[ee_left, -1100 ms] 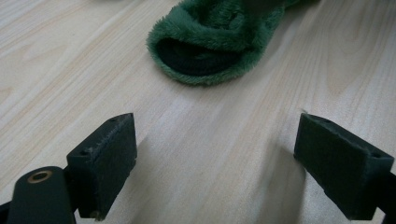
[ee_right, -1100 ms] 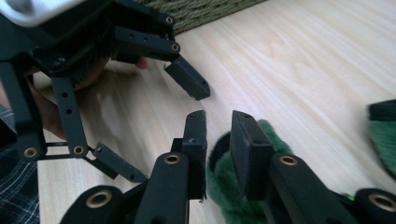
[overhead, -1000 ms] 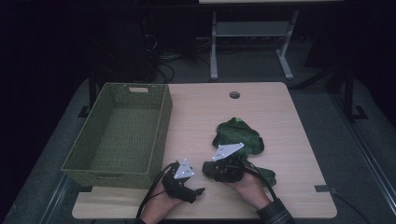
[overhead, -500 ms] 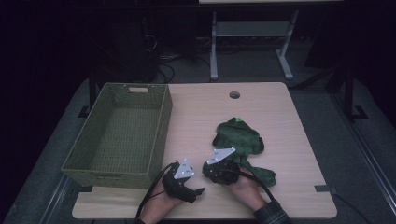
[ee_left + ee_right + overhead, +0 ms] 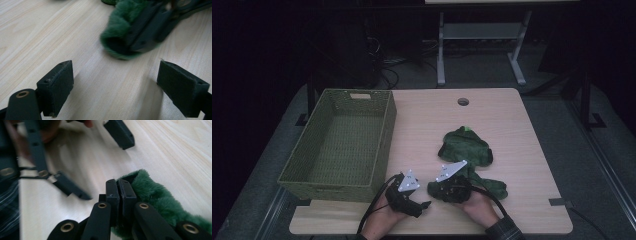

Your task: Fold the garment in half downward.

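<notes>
The desk (image 5: 497, 120) has a pale wood-grain top with rounded corners; the same grain shows close up in the left gripper view (image 5: 37, 30) and the right gripper view (image 5: 175, 150). A small round hole (image 5: 463, 102) sits near the desk's far edge, about midway along it. A short dark strip (image 5: 558, 202) lies at the desk's near right corner. Beyond the far edge stands a grey metal frame (image 5: 482, 37) on the grey floor (image 5: 572, 130), with dark cables (image 5: 387, 75) lying to its left.
</notes>
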Tool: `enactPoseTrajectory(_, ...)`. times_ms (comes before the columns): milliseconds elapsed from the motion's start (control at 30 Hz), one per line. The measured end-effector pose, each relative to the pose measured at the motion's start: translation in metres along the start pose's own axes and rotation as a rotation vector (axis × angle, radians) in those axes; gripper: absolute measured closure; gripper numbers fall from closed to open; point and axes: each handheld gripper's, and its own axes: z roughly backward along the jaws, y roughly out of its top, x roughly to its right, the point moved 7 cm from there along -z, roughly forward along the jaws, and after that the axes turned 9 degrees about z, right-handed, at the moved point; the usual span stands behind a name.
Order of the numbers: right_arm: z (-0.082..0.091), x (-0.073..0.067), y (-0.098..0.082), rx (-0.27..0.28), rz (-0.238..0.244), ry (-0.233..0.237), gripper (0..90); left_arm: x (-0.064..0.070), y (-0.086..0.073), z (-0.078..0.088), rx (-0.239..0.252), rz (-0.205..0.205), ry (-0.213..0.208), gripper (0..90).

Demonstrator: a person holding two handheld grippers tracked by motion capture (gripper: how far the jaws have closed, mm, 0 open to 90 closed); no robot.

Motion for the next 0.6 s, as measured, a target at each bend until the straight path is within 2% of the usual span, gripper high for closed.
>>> enactPoseTrajectory(67, 0.01, -0.002, 0.002, 0.038, -0.023, 0.013, 87.3, 0.0, 0.0, 0.0, 0.004, 0.0, 0.0, 13.1)
enactPoseTrajectory(200, 0.034, 0.003, 0.008, 0.136, -0.037, 0.008, 87.1, 0.0, 0.0, 0.0, 0.004, 0.005, -0.002, 13.1)
enactPoseTrajectory(400, 0.054, 0.011, 0.007, 0.185, -0.054, -0.026, 86.7, 0.0, 0.0, 0.0, 0.005, 0.006, -0.002, 13.1)
enactPoseTrajectory(600, 0.069, 0.021, 0.005, 0.208, -0.068, -0.075, 85.5, 0.0, 0.0, 0.0, 0.005, 0.005, -0.001, 13.1)
